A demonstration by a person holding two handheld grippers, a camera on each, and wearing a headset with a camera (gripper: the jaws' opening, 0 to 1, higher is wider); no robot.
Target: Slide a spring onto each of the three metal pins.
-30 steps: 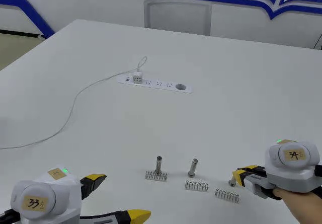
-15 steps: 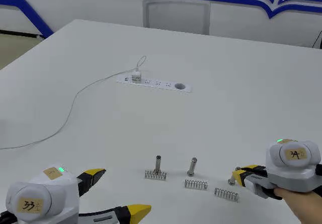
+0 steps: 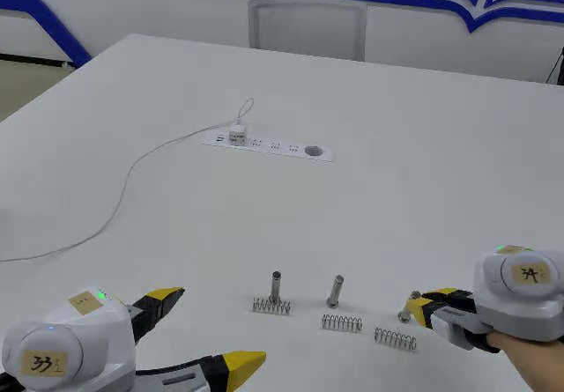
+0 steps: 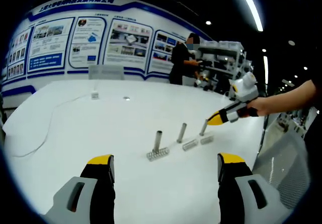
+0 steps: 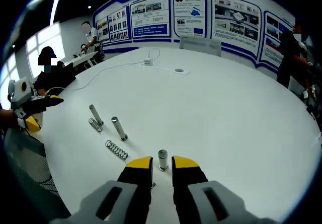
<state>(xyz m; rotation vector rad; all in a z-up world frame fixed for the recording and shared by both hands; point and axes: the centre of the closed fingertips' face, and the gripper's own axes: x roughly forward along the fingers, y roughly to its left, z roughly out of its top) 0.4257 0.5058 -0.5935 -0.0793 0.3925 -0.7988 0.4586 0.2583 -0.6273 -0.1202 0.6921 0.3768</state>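
Springs point(image 3: 342, 323): three; pins point(image 3: 335, 291): three; left hand-held gripper point(image 3: 211, 326) spread; right hand-held gripper point(image 5: 162, 163) barely parted.

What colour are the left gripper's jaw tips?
Yellow on the left gripper, clearest in its own view.

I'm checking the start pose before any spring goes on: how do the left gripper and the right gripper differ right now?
The left gripper has its jaws wide apart; the right gripper leaves a narrow gap between its jaws. The left gripper has bare table between its tips, short of the pins; the right gripper's tips are at the rightmost pin. Both have yellow tips, and neither holds a spring.
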